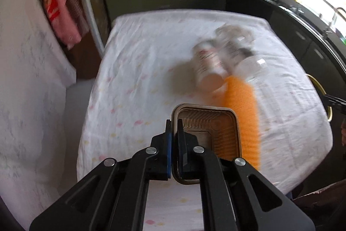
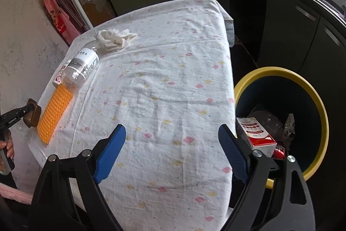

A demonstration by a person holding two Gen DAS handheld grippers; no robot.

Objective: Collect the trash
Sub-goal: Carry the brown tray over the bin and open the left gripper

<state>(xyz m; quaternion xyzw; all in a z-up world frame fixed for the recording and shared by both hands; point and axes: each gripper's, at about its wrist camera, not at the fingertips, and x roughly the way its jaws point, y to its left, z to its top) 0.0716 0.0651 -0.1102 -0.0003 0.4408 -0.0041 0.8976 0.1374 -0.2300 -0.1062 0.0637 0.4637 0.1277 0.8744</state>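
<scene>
My left gripper (image 1: 174, 122) is shut on the rim of a brown plastic tray (image 1: 213, 129), held above the table; it also shows in the right wrist view (image 2: 32, 113). An orange bumpy sheet (image 2: 55, 112) lies on the cloth next to a clear plastic bottle (image 2: 83, 64), a small cup (image 2: 59, 77) and a crumpled white tissue (image 2: 114, 38). My right gripper (image 2: 172, 153) is open and empty over the table's near right side. A yellow-rimmed dark bin (image 2: 320, 109) stands right of the table and holds a red and white carton (image 2: 255, 133).
The table wears a white flowered cloth (image 2: 173, 79). Dark kitchen cabinets (image 2: 302, 25) run behind and to the right. A white wall and hanging red cloth (image 2: 58, 18) are on the left. The left wrist view is motion-blurred.
</scene>
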